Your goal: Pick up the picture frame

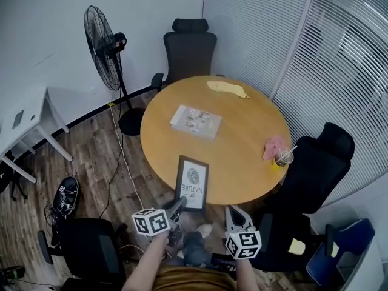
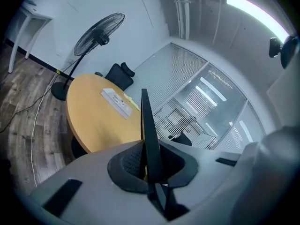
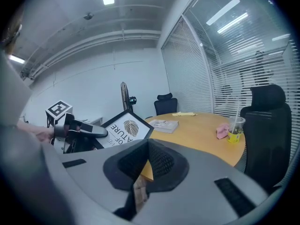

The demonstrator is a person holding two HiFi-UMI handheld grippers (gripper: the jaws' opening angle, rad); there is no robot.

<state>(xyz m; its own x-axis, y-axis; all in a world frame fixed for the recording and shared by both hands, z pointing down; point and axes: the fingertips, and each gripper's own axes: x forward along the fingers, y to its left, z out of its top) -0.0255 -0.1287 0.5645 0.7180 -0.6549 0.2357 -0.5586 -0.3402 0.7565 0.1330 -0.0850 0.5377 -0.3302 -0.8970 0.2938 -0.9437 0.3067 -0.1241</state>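
The picture frame (image 1: pixel 191 183), black-edged with a white fingerprint print, stands tilted up over the near edge of the round wooden table (image 1: pixel 242 156). My left gripper (image 1: pixel 177 206) is shut on its lower edge. In the left gripper view the frame (image 2: pixel 146 125) shows edge-on as a thin dark blade between the pads (image 2: pixel 129 165). From the right gripper view the frame (image 3: pixel 124 131) faces me, with the left gripper (image 3: pixel 93 131) clamped on its left side. My right gripper (image 1: pixel 233 214) hovers just right of the frame, shut with nothing in it (image 3: pixel 146 161).
On the table lie a book (image 1: pixel 196 121), a yellow cloth (image 1: pixel 227 89), a pink cloth (image 1: pixel 273 145) and a plastic cup with a straw (image 1: pixel 282 157). Black office chairs (image 1: pixel 189 47) (image 1: pixel 315 162) ring the table. A standing fan (image 1: pixel 103 41) and its cable are at the left.
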